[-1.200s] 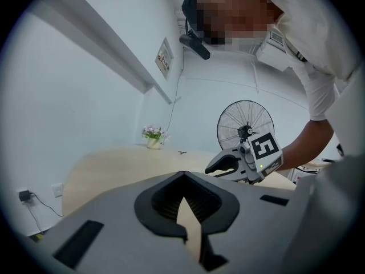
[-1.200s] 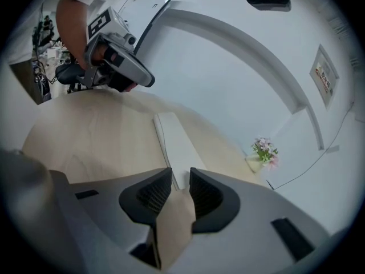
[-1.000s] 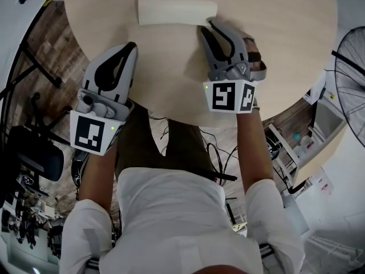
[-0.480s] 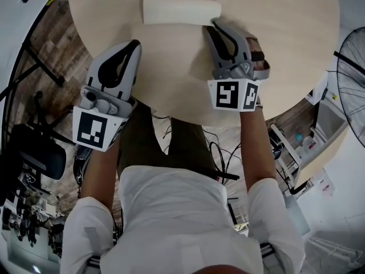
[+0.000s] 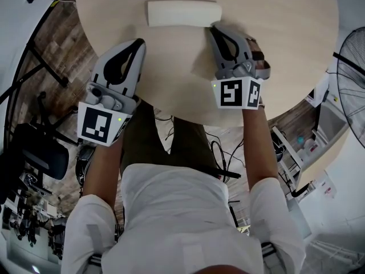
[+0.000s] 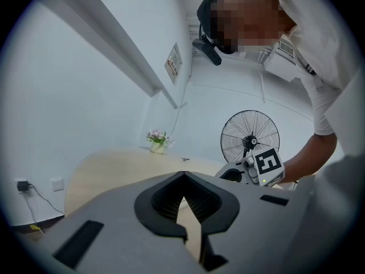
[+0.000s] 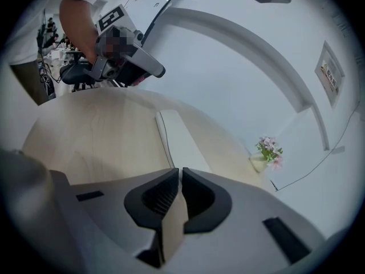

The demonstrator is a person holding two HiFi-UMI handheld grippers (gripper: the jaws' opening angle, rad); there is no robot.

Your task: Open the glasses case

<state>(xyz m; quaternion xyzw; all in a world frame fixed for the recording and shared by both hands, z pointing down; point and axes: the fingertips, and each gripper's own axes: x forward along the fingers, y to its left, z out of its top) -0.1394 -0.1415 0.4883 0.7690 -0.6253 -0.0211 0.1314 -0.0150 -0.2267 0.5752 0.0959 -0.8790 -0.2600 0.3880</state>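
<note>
Lying closed on the table, the white glasses case has the right gripper just beside one end and the left gripper apart from it, both with jaws pressed together, empty

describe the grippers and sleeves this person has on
The left gripper and right gripper are grey moulded shells with black ribbed pads lining the jaws. Each carries a white marker cube printed with black squares, with a small green light on it. The person wears a white short-sleeved shirt.
</note>
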